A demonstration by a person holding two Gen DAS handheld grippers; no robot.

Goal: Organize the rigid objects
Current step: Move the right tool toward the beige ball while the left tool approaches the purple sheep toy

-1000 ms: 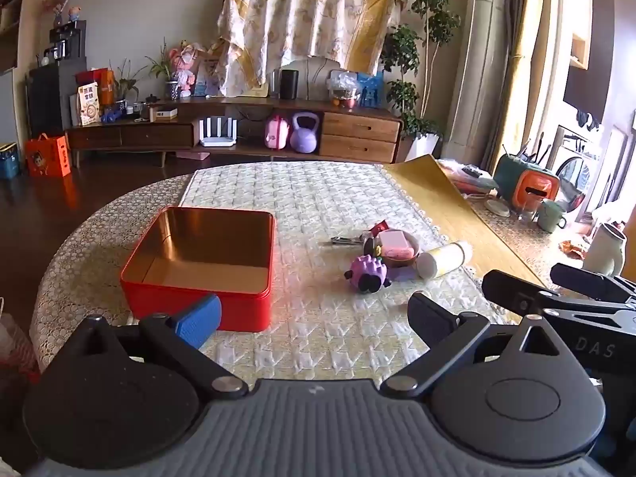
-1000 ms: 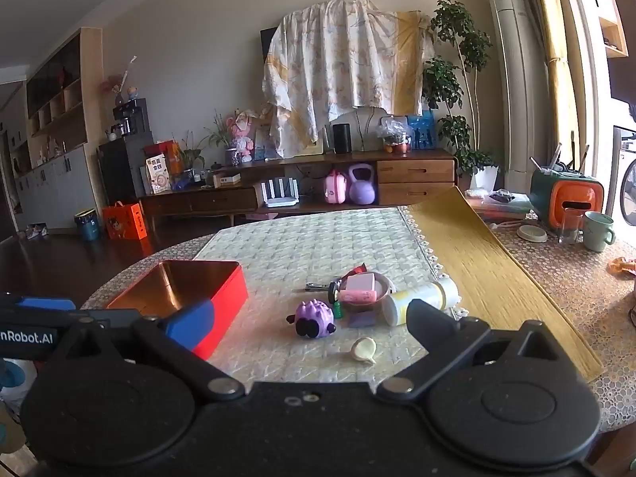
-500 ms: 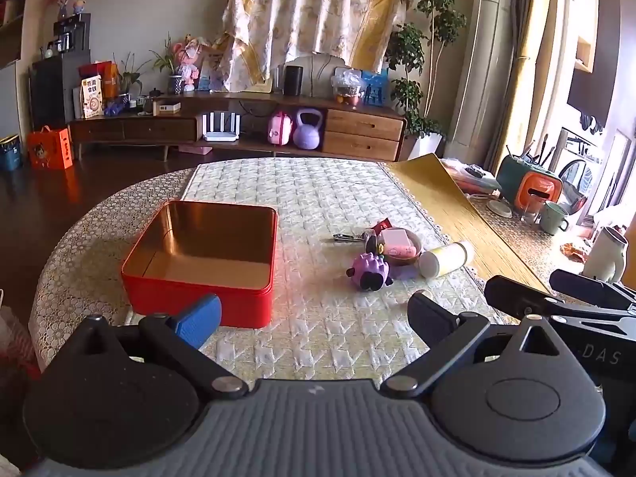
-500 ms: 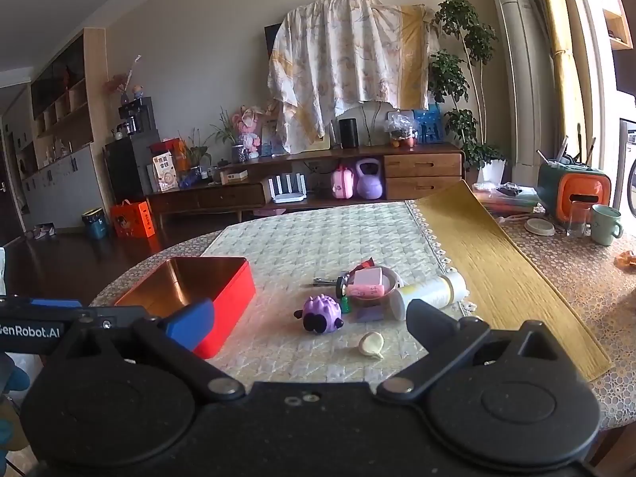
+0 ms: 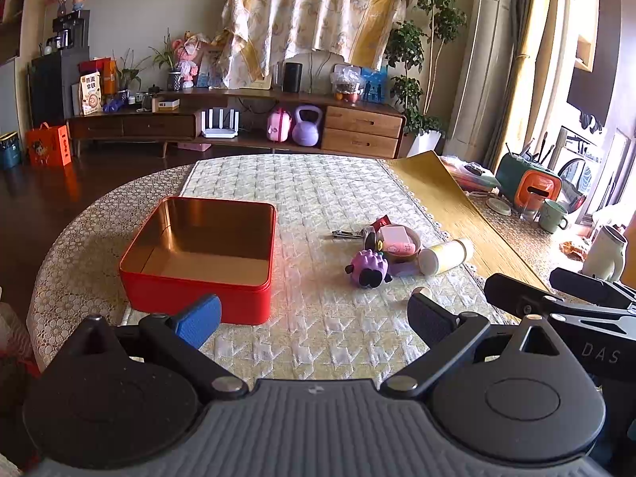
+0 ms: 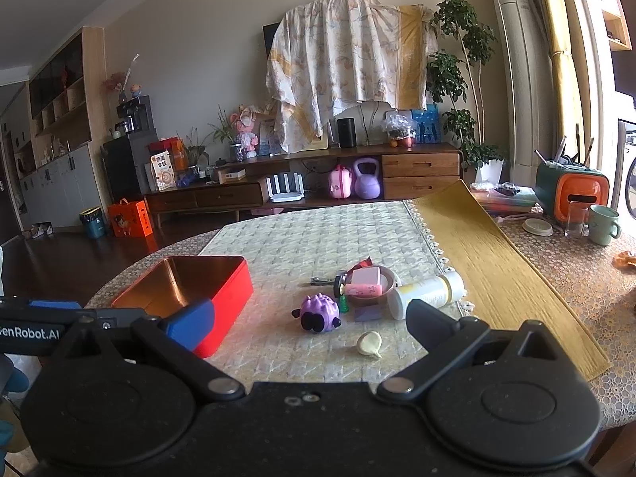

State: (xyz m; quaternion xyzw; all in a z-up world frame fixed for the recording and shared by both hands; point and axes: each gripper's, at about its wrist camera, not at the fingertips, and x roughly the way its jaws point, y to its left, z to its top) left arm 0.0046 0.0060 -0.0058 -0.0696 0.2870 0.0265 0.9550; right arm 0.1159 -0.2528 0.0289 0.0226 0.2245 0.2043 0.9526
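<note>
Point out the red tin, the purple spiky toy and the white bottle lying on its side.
red tin (image 5: 190,294): left wrist view, front outer wall.
purple spiky toy (image 6: 318,310): right wrist view, top of body.
white bottle (image 6: 427,294): right wrist view, middle of barrel.

The right gripper (image 5: 588,318), seen at the left-wrist view's right edge, reads "DAS". The left gripper (image 6: 39,332), at the right-wrist view's left edge, reads "enRobot.AI".
</note>
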